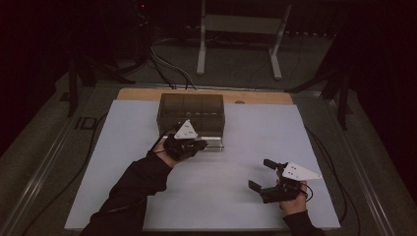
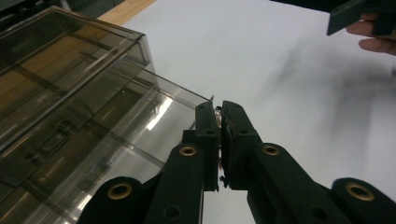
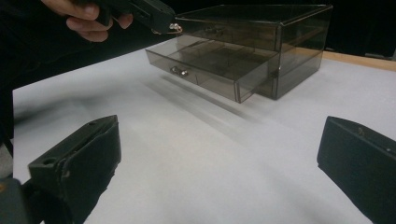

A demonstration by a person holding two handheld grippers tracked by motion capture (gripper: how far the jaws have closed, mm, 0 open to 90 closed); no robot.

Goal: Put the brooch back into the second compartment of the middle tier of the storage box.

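Drawer (image 3: 210, 77): smoked plastic, pulled partly out of its box (image 1: 191, 114) toward the person, long axis across the table. Left gripper (image 1: 200, 144) hovers just above the drawer's front rim, jaws clenched on a small shiny item, too small to identify. Right gripper (image 1: 260, 174) sits well apart, nearer the person, jaws released and empty. Left hand is nearer.

My left gripper (image 1: 199, 144) was matte black plastic with brass-ringed pivot holes, topped by a grey three-cornered plate. My right gripper (image 1: 261, 175) matched it, with blocky black pads (image 3: 88, 154). A black long sleeve (image 1: 133, 187) covered my left forearm.
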